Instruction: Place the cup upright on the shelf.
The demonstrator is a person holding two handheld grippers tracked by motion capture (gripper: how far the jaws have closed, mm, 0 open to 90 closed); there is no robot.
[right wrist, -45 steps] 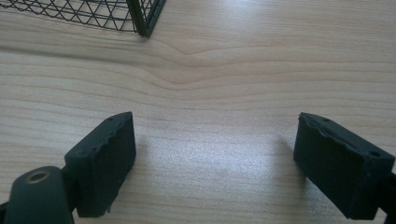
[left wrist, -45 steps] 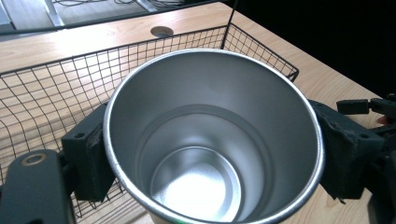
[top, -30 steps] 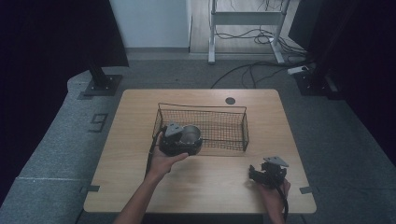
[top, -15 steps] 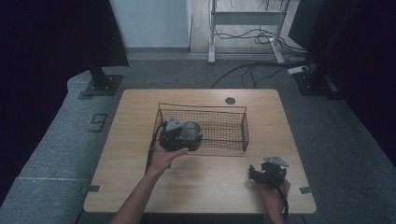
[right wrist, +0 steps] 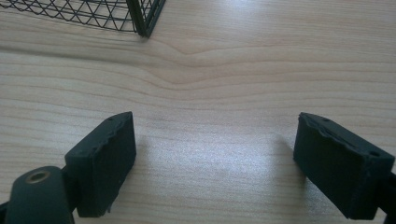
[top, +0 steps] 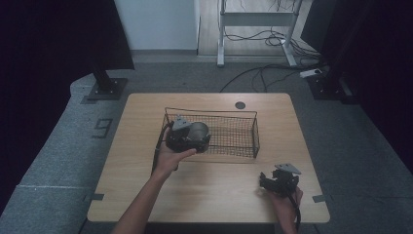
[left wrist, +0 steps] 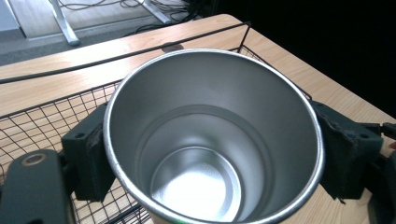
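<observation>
High view first, at its left side: the person's left hand reaches in from the bottom edge and carries the left gripper over the near left part of the wire basket. That gripper is clamped on a metal cup, which shows as a grey round shape at the basket's left end, just inside or above its near rim; whether it touches the mesh floor I cannot tell.

Left gripper view gives the cup close up. It is plain brushed steel, open mouth turned toward the camera, with a thin rolled rim that catches the light. The inside is matte silver, narrowing in a faint step partway down to a flat round bottom that shines brighter than the walls. It holds nothing. One black pad presses the wall on the left and another the right, so the jaws stand pressed against the cup from both sides. Behind it run the basket's black top wire and diamond mesh, then the pale wooden table.

Farther right in the high view, the basket's right half is bare mesh. Near the table's front right corner the right hand holds the right gripper low over the wood, well apart from the basket.

Right gripper view shows its two black jaws spread wide with bare wood grain between them, and a corner of the basket at the top left.
</observation>
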